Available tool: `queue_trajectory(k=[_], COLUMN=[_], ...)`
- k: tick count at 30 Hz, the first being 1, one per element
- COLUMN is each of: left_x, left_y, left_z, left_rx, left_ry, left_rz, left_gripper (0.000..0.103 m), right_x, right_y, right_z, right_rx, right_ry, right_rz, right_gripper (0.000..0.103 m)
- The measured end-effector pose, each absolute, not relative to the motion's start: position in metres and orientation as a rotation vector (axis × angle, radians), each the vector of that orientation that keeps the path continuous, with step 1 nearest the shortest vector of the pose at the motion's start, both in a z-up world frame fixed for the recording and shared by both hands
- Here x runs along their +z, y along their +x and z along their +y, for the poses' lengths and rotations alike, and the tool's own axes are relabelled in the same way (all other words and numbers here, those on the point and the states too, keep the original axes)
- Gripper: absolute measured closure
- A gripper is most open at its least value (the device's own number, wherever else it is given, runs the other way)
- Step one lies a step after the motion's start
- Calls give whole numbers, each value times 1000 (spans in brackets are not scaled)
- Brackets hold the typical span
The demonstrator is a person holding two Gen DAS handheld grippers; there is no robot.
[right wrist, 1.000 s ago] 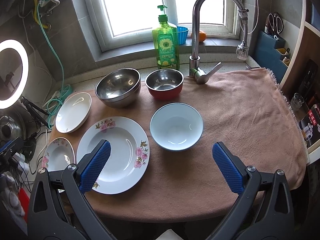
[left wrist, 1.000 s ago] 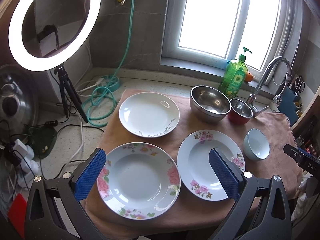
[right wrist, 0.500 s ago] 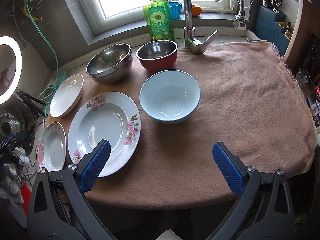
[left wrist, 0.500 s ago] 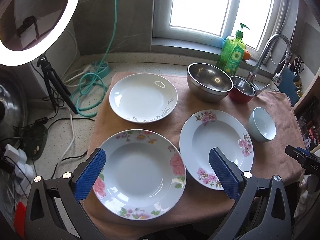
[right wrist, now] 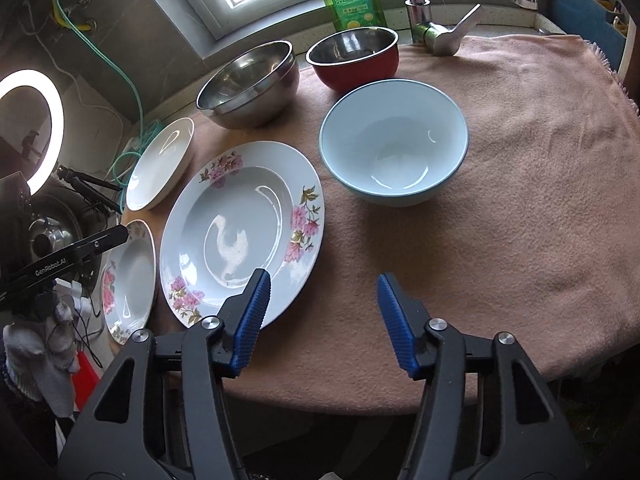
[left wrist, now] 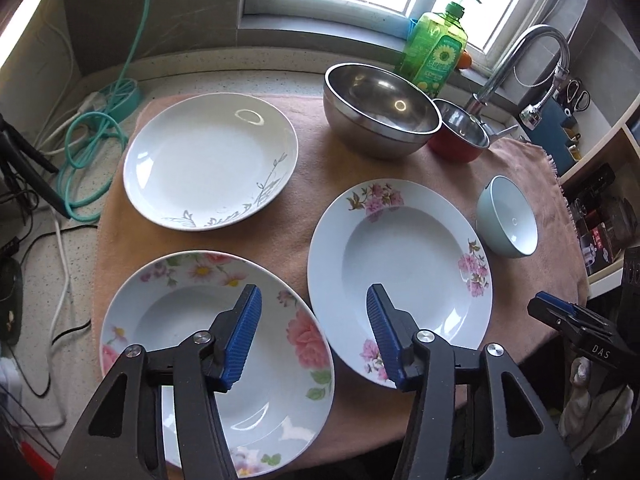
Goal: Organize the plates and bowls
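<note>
Three plates lie on a pink towel (left wrist: pixel 308 216): a white plate with grey sprigs (left wrist: pixel 210 160) at the back left, a rose-patterned plate (left wrist: pixel 216 356) at the front left, a pink-flowered plate (left wrist: pixel 400 276) at the front middle. A light blue bowl (right wrist: pixel 394 152), a steel bowl (right wrist: pixel 250 80) and a red bowl (right wrist: pixel 354 58) stand behind. My left gripper (left wrist: pixel 314 334) is open and empty, above the gap between the two flowered plates. My right gripper (right wrist: pixel 322 318) is open and empty, over the towel in front of the blue bowl, beside the flowered plate (right wrist: pixel 244 224).
A green soap bottle (left wrist: pixel 436 56) and a tap (left wrist: pixel 516 60) stand at the back by the window. Teal hose and cables (left wrist: pixel 92 136) lie left of the towel. A ring light (right wrist: pixel 30 128) stands at the far left. Shelves (left wrist: pixel 600 184) are on the right.
Both grippers have moved forward and down toward the dishes, and both have narrowed their jaws partway. Nothing on the towel has moved.
</note>
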State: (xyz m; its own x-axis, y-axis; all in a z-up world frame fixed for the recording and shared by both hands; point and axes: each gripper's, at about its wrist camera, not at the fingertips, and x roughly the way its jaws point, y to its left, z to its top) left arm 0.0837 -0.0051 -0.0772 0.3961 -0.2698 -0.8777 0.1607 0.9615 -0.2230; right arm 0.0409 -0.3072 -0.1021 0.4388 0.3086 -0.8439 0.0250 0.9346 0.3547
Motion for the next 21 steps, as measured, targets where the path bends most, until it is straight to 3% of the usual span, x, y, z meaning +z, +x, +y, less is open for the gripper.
queue_trajectory(k=[9, 21], left_x=[-98, -114], left_y=[117, 145], left_z=[-10, -12], left_rx=[-320, -352], left_ry=[-138, -166], left_rz=[1226, 1302], left_gripper=[74, 77], right_x=[-119, -134], right_y=[56, 67], right_z=[-305, -305], right_rx=[215, 252], right_ry=[388, 449], right_rz=[1146, 1186], right_gripper=[57, 74])
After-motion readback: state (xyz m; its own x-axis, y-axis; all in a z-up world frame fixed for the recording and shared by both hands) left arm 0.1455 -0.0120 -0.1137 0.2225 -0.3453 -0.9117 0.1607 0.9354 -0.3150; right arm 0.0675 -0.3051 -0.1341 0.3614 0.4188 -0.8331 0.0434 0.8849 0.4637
